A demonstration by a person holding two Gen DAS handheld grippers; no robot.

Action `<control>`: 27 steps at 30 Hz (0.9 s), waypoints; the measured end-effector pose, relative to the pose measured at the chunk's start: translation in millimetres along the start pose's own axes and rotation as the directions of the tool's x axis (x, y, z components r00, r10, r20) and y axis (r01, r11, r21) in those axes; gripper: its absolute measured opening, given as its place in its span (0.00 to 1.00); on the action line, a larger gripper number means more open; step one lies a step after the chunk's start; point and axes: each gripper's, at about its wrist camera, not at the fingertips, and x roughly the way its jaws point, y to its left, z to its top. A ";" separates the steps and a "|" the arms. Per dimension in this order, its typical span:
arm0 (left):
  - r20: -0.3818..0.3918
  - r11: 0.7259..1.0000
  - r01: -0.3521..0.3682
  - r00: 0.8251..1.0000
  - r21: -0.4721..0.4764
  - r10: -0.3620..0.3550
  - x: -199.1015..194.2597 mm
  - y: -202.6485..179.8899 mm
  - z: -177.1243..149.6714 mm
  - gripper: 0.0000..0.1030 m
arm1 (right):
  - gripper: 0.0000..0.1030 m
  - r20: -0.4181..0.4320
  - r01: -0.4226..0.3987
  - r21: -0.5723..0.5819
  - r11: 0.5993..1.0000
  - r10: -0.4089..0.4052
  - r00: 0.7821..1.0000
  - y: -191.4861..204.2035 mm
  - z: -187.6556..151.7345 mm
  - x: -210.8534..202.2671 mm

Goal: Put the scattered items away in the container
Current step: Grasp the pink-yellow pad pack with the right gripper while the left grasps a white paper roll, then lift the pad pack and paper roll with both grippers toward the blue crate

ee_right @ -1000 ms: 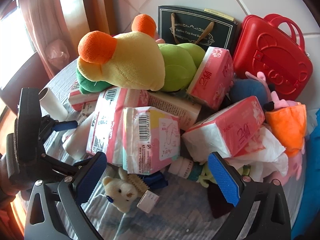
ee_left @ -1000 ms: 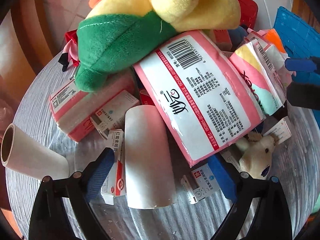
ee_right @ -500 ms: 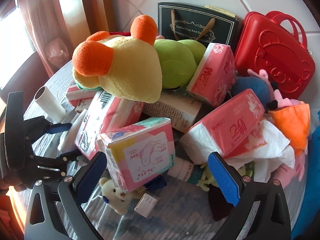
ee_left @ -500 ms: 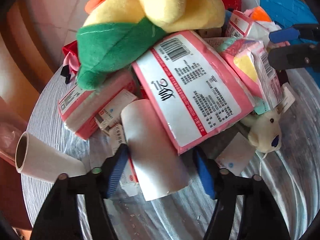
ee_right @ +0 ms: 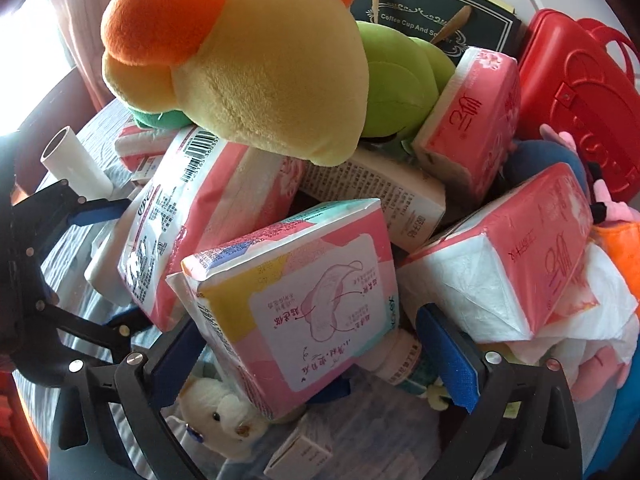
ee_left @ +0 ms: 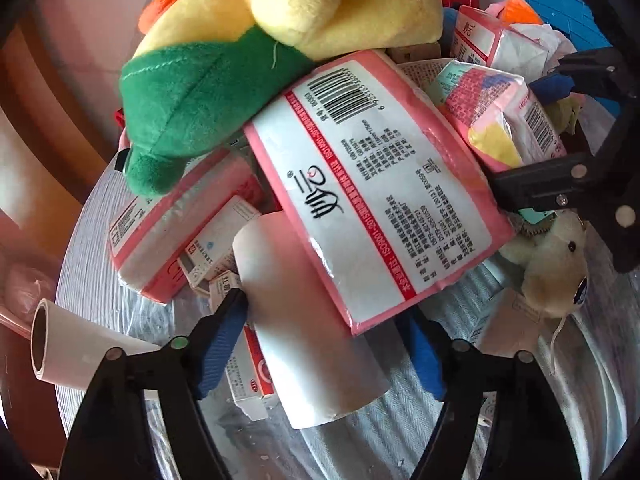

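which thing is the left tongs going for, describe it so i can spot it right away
Start at the big yellow and green plush toy on top of the pile, then the large pink tissue pack with a barcode under it. Poking out below that pack is a plain white paper roll, between the closing left tongs. A second roll lies apart, untouched.

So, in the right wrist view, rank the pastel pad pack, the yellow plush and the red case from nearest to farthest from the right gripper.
1. Pastel pad pack: between the right gripper fingers.
2. Yellow plush: atop the pile, upper left.
3. Red case: at the back, far right.
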 end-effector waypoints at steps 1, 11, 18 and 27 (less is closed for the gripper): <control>-0.002 1.000 0.014 1.000 -0.025 -0.014 -2.3 4.6 -1.9 0.52 | 0.99 -0.005 -0.016 0.022 1.000 0.016 1.000 -3.7 0.1 0.8; -0.005 0.991 0.039 0.999 -0.130 -0.040 -24.6 -10.6 -29.3 0.48 | 0.60 0.026 -0.067 0.048 0.997 0.066 0.997 -5.4 -12.5 -32.2; 0.005 0.987 0.013 1.000 -0.161 -0.012 -54.9 -15.5 -45.4 0.48 | 0.60 0.068 -0.101 0.053 0.993 0.098 0.993 -4.1 -24.4 -68.8; 0.072 0.984 -0.037 0.996 -0.176 0.051 -99.2 -13.4 -24.1 0.48 | 0.60 0.113 -0.103 0.052 0.993 0.096 0.989 -4.5 -38.0 -114.3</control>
